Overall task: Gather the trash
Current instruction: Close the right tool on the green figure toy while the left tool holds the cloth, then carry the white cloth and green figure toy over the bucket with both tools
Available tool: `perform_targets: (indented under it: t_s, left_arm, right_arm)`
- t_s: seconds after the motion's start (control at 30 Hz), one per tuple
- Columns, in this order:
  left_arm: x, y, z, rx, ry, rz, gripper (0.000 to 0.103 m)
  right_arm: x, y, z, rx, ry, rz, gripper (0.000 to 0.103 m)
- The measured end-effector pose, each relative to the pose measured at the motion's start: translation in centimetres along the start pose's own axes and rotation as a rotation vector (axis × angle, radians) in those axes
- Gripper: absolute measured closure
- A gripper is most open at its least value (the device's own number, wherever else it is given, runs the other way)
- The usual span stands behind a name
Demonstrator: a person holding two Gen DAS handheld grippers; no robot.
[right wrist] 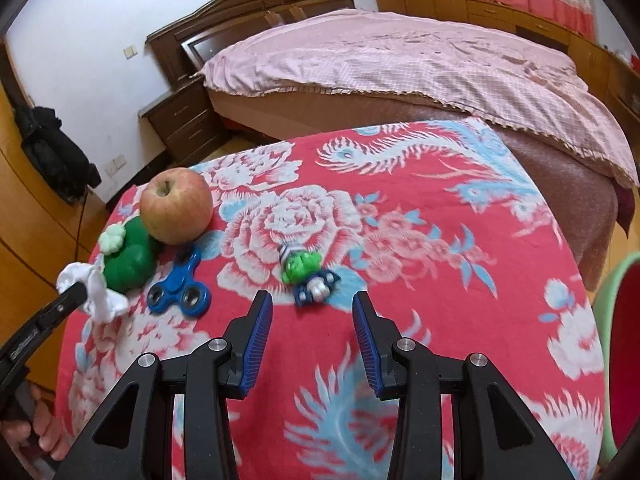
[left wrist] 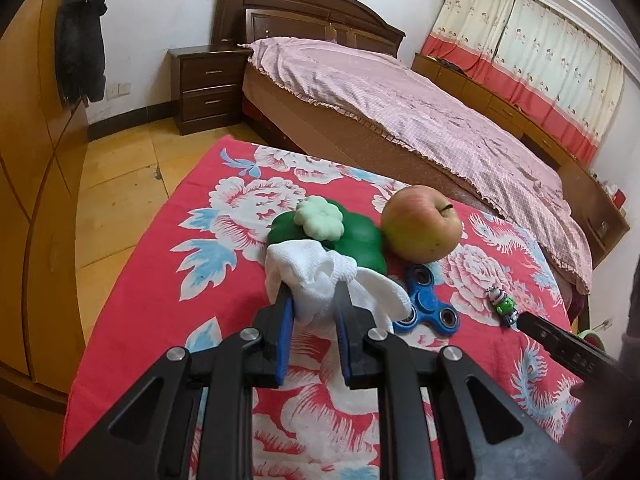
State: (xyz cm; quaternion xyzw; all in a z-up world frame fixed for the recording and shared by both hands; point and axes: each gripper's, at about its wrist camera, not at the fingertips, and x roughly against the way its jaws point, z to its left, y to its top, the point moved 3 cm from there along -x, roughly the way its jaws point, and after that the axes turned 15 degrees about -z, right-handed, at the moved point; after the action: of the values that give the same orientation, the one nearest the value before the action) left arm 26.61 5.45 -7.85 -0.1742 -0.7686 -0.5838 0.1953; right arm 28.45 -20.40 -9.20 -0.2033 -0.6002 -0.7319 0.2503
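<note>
Here the left tool (left wrist: 312,300) is clamped on a crumpled white paper tissue (left wrist: 320,280), held just above the table's red floral cloth (left wrist: 140,320), close in front of a green plastic pepper toy (left wrist: 360,240) and beside a blue fidget spinner (left wrist: 424,300). The right tool (right wrist: 313,306) tilts downward with its jaws apart and empty, a small green toy figure (right wrist: 306,274) lying just beyond its fingertips. A red-yellow apple (right wrist: 176,208) sits behind the spinner.

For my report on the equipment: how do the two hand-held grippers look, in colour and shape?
Both the left gripper and the right gripper have black angular linkage arms with silver round pivot pins. Each finger carries a blue ribbed pad. No cables or sleeves are visible.
</note>
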Motion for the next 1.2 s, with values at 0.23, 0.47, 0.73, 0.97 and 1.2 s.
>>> perform_targets:
  t_s: [0.23, 0.47, 0.73, 0.97, 1.2]
  left_arm:
    - [-0.3, -0.1, 0.3, 0.017, -0.009, 0.000, 0.084]
    - [-0.4, -0.1, 0.2, 0.019, -0.009, 0.000, 0.084]
    - [0.1, -0.1, -0.2, 0.012, -0.017, -0.003, 0.084]
    - [1.4, -0.1, -1.0, 0.009, -0.032, -0.008, 0.084]
    - [3.4, -0.5, -2.1, 0.003, -0.058, -0.010, 0.084]
  right_arm:
    - [-2.5, 0.4, 0.5, 0.047, -0.005, 0.009, 0.060]
    - [-3.3, 0.1, 1.2, 0.106, -0.025, -0.007, 0.060]
    - [-2.3, -0.5, 1.3, 0.109, -0.012, -0.003, 0.064]
    - [0.7, -0.7, 0.8, 0.053, 0.026, -0.023, 0.064]
    - [5.1, -1.2, -0.2, -0.005, 0.052, -0.057, 0.064]
